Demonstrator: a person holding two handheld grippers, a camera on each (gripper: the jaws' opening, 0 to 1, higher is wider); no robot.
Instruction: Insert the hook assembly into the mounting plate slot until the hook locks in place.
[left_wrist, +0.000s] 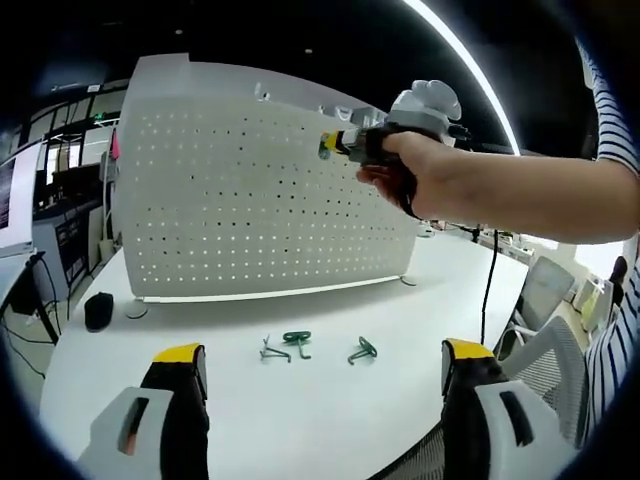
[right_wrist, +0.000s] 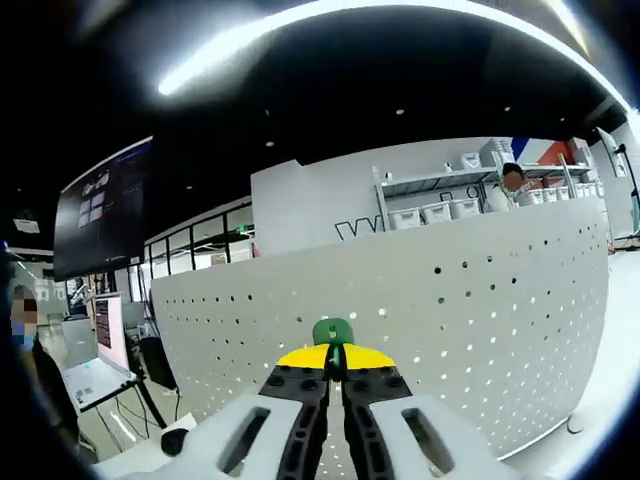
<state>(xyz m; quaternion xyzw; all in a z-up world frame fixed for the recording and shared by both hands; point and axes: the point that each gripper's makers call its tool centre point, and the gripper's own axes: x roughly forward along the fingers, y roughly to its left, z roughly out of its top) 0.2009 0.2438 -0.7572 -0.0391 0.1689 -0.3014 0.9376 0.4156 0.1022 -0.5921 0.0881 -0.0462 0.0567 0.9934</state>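
A big office room with screens and shelves holds a white desk (left_wrist: 300, 400), and on it stands a tall white board full of little holes (left_wrist: 230, 190), which is the mounting plate. The right tool (right_wrist: 335, 372) is pressed together on a green hook (right_wrist: 333, 332) and holds it up close to the board near its top, so the step in hand looks like lining up the hook, and next it must find a hole and push in until it locks. The left tool (left_wrist: 325, 365) is spread wide and holds nothing, low over the desk, with three more green hooks (left_wrist: 315, 347) lying in front of it.
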